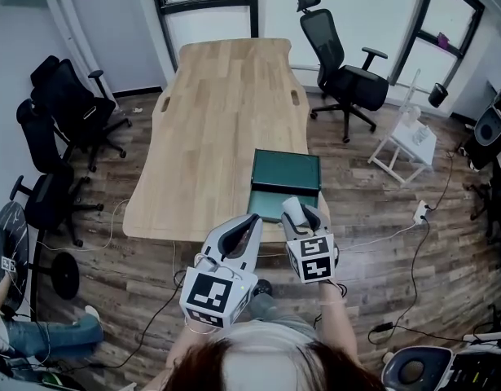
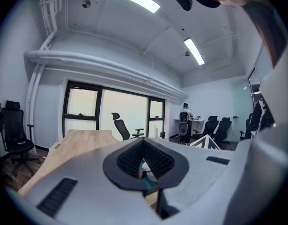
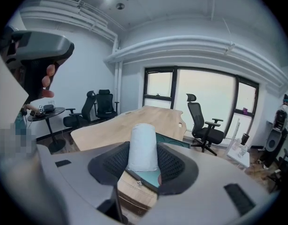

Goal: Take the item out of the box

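the item, a pale roll [image 3: 143, 146], is clamped between the jaws of my right gripper [image 3: 144, 165]; here is the rest, biggest first. the long wooden table [image 1: 226, 120] stretches away ahead of both my grippers, its near edge just under their tips. black office chairs [image 1: 345, 76] stand well beyond my right gripper and others well off to the left of my left gripper [image 1: 248, 225]. the green box [image 1: 286, 172] lies open on the near end of the table, just ahead of and below my right gripper's tips and to the right of my left one. my left gripper is clenched on nothing, its ribbed pads [image 2: 155, 159] meeting at the tips, with a sliver of the green box showing through the gap below them. my right gripper squeezes the roll from both sides. the roll stands upright, its rounded top poking up past the pads, over the box's near edge. i cannot tell whether its lower end touches the box.
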`<state>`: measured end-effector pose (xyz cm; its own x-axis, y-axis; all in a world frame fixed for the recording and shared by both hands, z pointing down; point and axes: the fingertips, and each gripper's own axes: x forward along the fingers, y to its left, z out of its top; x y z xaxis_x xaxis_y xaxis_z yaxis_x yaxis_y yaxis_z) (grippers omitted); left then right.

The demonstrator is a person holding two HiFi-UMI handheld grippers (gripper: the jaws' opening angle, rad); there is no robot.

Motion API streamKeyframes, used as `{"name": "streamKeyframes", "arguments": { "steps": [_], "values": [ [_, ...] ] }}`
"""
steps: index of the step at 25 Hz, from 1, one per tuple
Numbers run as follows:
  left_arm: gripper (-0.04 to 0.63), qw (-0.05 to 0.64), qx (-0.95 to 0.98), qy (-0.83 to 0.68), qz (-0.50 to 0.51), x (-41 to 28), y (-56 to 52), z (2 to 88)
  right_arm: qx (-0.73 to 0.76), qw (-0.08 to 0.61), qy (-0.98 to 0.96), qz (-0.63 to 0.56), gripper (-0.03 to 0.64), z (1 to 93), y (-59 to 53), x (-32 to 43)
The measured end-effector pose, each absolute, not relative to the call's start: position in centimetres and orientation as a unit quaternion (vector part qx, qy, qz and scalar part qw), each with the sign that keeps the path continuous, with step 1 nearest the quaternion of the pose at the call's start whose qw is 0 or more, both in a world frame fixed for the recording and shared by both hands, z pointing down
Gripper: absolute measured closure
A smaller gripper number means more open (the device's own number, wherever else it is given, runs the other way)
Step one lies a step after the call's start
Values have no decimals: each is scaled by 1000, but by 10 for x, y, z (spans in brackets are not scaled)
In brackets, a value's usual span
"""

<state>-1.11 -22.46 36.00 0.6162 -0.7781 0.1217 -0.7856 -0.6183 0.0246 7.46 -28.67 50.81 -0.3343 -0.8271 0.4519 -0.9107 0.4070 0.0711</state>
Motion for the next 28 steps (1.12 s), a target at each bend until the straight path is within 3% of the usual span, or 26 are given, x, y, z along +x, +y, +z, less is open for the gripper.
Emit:
{"name": "streamKeyframes", "arguments": {
  "steps": [28],
  "values": [
    [588,28,910,-412,33,-29,-126,345,581,119,-805,28,417,408,-172,62]
  ]
}}
